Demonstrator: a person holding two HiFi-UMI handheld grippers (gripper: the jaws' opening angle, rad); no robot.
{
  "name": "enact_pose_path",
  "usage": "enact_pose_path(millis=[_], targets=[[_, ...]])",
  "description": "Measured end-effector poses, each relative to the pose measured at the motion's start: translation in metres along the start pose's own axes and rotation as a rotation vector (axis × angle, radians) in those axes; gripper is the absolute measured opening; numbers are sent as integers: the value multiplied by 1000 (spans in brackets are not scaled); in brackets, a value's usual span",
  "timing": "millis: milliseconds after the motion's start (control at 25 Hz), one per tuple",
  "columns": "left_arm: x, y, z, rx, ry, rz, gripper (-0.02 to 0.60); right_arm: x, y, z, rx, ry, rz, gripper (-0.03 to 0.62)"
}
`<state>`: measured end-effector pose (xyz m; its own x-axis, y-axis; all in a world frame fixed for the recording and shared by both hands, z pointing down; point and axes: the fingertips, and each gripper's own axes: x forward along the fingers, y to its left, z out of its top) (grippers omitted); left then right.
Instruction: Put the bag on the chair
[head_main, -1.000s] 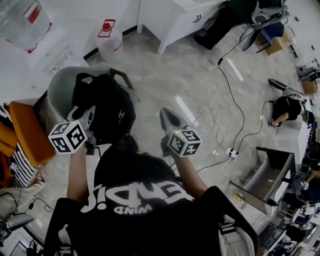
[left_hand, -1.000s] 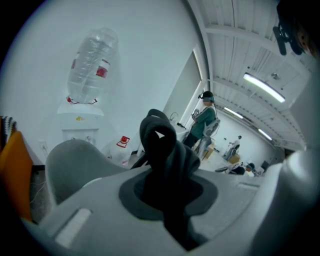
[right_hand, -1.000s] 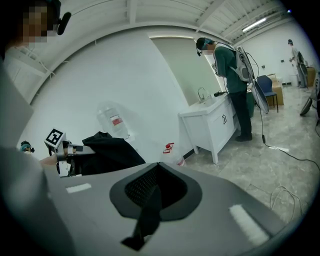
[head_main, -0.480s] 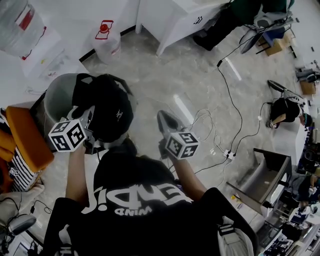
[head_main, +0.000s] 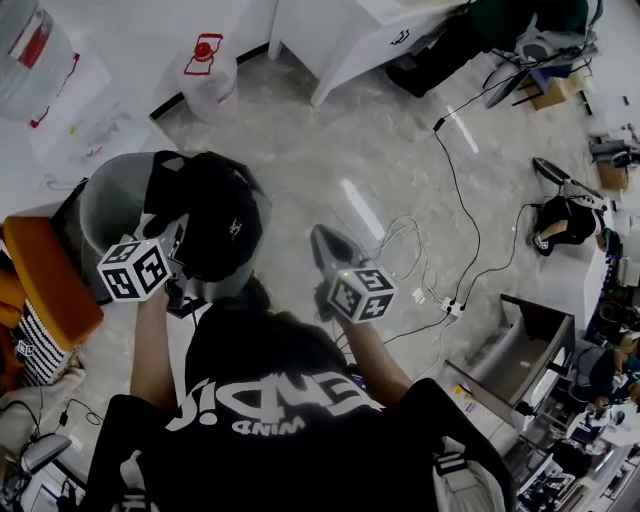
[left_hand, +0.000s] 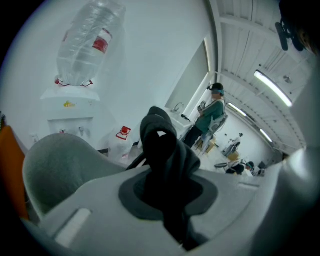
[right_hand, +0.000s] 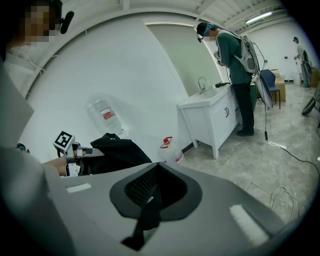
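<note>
At the grey chair (head_main: 108, 195), black bag (head_main: 218, 215) clamped in left gripper (left_hand: 167, 205)

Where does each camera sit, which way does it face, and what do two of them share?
Head view: on the person's head, facing steeply down; shows forearms, left gripper, right gripper, bag, chair.
Left gripper view: on the left gripper, looking along jaws shut on the bag's strap, towards the water bottle.
Right gripper view: on the right gripper, looking past closed jaws to the wall.
Shared: head and right gripper views both show bag, left gripper, floor jug.
</note>
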<state>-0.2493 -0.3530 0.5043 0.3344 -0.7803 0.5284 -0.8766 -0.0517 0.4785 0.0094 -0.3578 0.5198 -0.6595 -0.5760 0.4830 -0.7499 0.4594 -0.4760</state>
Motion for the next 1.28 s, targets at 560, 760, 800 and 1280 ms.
enact_pose_path(millis=[560, 760, 800, 1280], targets=[[25, 50, 6, -10, 22, 54, 55, 46, 10, 0, 5, 55, 28, 0], [30, 74, 3, -22, 21, 93, 58, 59, 13, -1, 0, 79, 31, 0], [31, 78, 1, -24, 23, 98, 58, 61, 14, -2, 0, 85, 31, 0], [44, 110, -22, -61, 26, 166, 66, 79, 15, -20, -6, 156, 41, 0]])
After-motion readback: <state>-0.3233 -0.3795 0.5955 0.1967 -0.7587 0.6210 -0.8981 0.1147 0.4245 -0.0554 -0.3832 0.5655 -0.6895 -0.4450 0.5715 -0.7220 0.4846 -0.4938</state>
